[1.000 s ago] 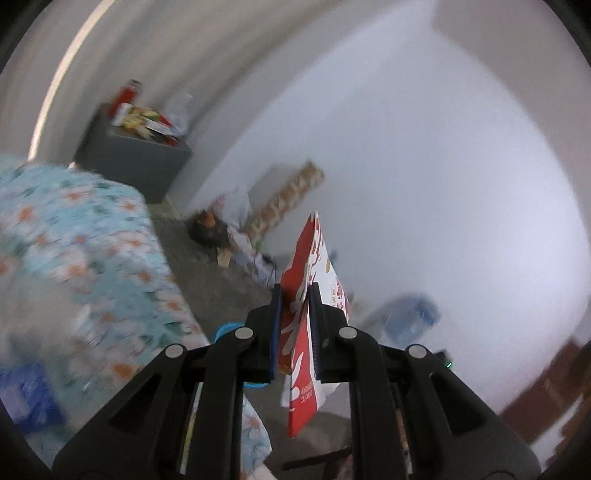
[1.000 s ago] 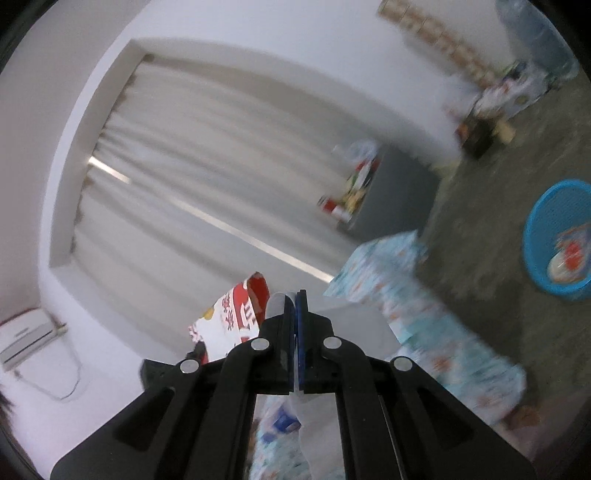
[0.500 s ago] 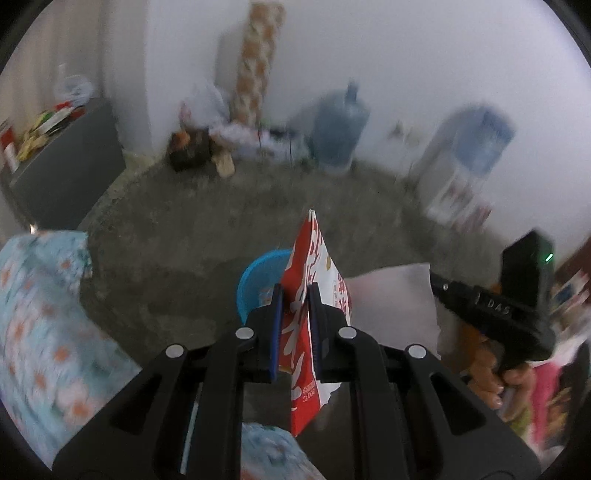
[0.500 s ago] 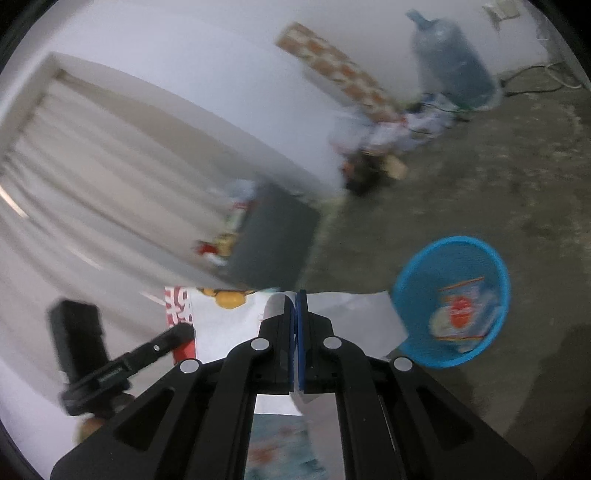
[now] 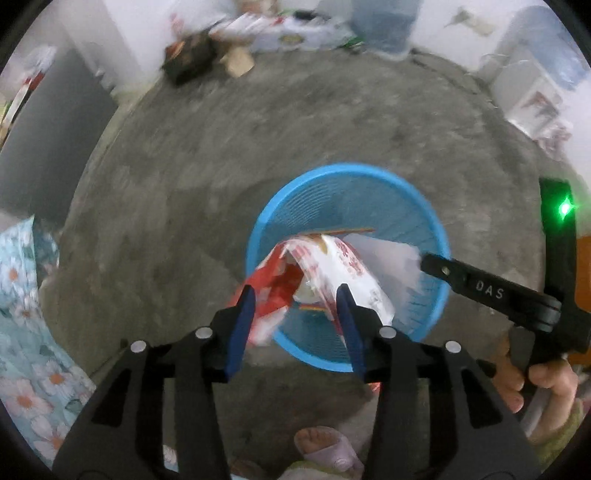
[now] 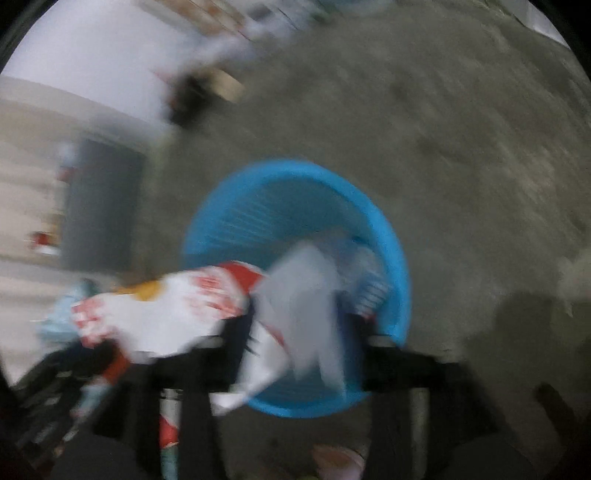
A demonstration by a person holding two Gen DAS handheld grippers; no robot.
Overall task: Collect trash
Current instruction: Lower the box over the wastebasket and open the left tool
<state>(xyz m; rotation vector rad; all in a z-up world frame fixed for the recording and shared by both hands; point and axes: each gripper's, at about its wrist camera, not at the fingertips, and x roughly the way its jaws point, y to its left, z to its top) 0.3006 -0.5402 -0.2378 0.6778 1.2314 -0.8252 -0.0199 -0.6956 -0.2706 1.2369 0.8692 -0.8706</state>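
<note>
Where left wrist view looks down: left gripper [image 5: 295, 295] jaws just parted, red-and-white wrapper [image 5: 314, 273] loose between them above blue basket [image 5: 424, 221]. Right wrist view, blurred: right gripper [image 6: 299, 325] likewise just spread, white paper [image 6: 303, 295] slipping free over basket.

- Grey concrete floor [image 5: 258, 140], rough and mottled.
- Blue mesh basket [image 5: 369, 184] stands on it near the middle.
- A dark bag [image 5: 188, 62] and scattered packets [image 5: 295, 29] lie at the far wall.
- Grey cabinet [image 5: 55, 129] stands at the left.
- Floral bedding [image 5: 22, 314] lies near left.
</note>
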